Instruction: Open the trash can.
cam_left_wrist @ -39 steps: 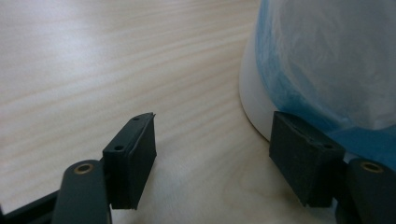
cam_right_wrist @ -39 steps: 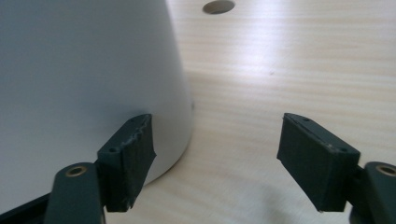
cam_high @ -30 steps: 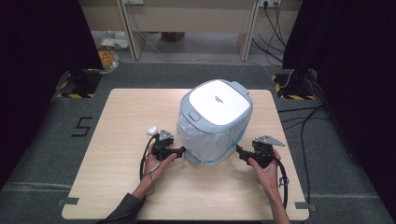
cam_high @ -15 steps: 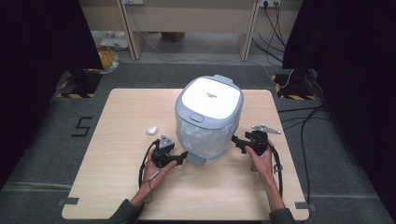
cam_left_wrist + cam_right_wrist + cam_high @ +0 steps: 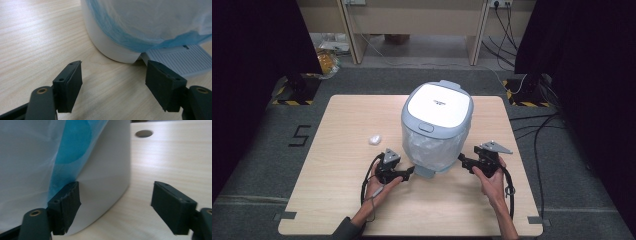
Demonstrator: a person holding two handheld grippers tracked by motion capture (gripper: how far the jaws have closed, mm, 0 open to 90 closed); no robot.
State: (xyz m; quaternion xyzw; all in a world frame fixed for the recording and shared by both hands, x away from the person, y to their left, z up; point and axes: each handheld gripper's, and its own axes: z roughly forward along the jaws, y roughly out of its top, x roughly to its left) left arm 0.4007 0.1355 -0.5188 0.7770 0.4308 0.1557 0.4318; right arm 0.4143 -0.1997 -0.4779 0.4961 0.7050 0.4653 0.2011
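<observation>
bin (image 5: 437,125) shifted back | left tool (image 5: 410,173), right tool (image 5: 463,161) both agape (flanking it) | white wad (image 5: 374,139) nearby

A white bin (image 5: 437,127) with a grey-blue lid rim is seen between the two black grippers; a pale blue translucent bag (image 5: 150,27) is draped over its wall. Beside the left gripper (image 5: 408,173) a grey ribbed pedal (image 5: 178,58) is shown. The table (image 5: 342,125) is light wood-grained, and a small white object (image 5: 374,139) lies beyond.
</observation>
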